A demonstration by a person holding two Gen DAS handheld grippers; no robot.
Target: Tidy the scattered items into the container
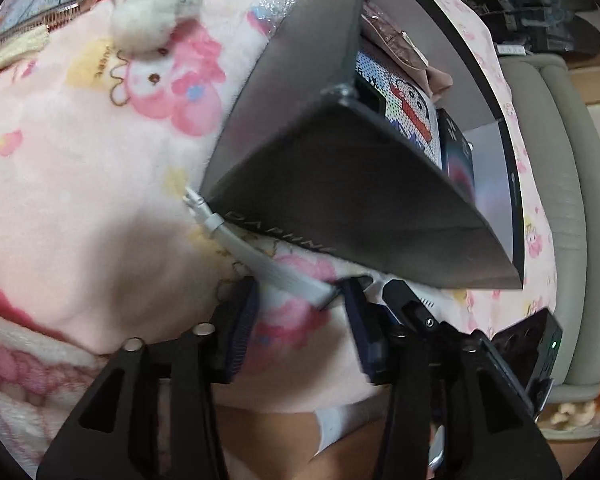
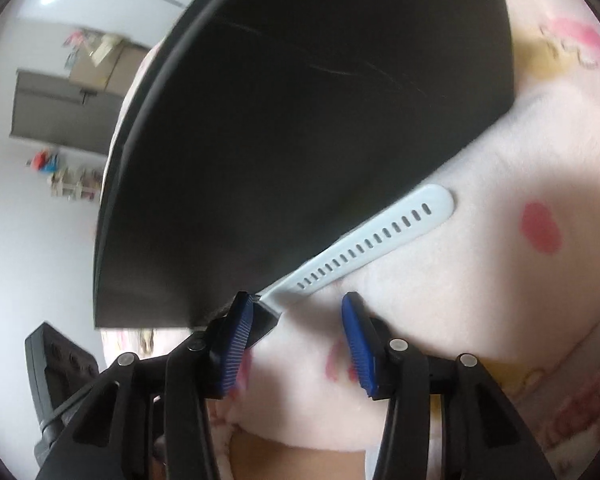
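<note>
Left claw (image 1: 300,320) is standing spread over the pink blanket (image 1: 80,200), its pads pinching nothing; one end of the white watch strap (image 1: 260,256) is lying between the pads. Right claw (image 2: 296,344) is also standing spread and gripping nothing, with the strap's (image 2: 372,240) other end just ahead. The strap is lying on the blanket against the dark box (image 1: 340,184), outside it. The box is holding a few items.
</note>
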